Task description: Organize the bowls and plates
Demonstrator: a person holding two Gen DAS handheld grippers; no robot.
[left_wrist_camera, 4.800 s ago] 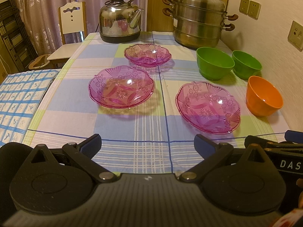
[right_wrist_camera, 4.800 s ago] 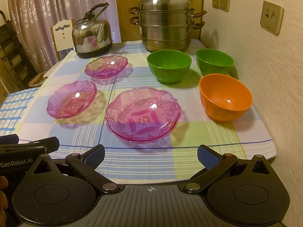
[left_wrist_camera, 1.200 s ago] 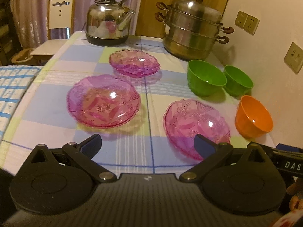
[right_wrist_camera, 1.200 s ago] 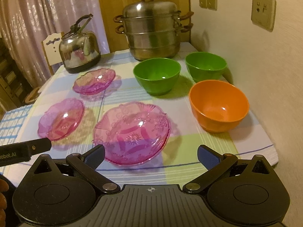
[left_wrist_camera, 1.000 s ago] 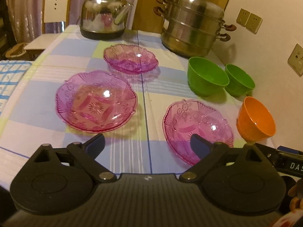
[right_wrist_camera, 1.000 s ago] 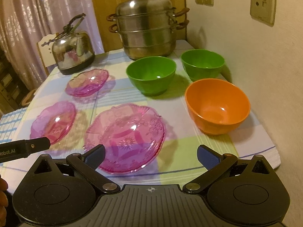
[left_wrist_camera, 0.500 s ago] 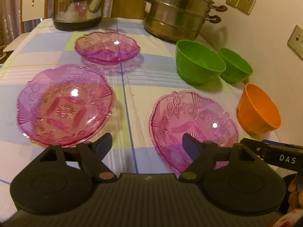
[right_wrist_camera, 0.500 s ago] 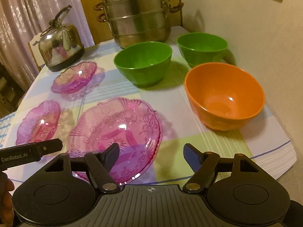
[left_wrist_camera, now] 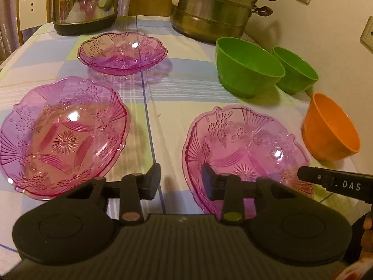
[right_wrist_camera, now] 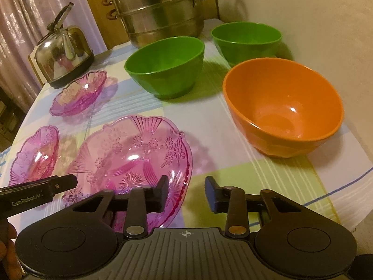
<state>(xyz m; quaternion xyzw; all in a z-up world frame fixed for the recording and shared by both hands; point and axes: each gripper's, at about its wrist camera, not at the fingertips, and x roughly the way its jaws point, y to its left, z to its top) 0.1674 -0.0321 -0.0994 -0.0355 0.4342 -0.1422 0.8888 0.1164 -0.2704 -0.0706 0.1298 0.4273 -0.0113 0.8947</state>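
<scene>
Three pink glass plates lie on the checked tablecloth: near left (left_wrist_camera: 63, 135), near right (left_wrist_camera: 244, 149) and far (left_wrist_camera: 122, 52). Two green bowls (left_wrist_camera: 247, 66) (left_wrist_camera: 295, 71) and an orange bowl (left_wrist_camera: 329, 128) stand at the right. My left gripper (left_wrist_camera: 181, 180) is half closed and empty, straddling the left rim of the near right plate. My right gripper (right_wrist_camera: 186, 192) is half closed and empty, straddling the right rim of the same plate (right_wrist_camera: 130, 161). The orange bowl (right_wrist_camera: 284, 109) is just ahead on the right.
A steel kettle (left_wrist_camera: 84, 4) and a stacked steamer pot (left_wrist_camera: 214, 7) stand at the table's far end. A wall (right_wrist_camera: 326, 11) runs along the right side. A chair (left_wrist_camera: 30, 7) is behind the far left corner. The table edge (right_wrist_camera: 345, 210) is near right.
Both grippers have moved forward and down towards the near right pink plate, and both have narrowed from wide open to half closed.
</scene>
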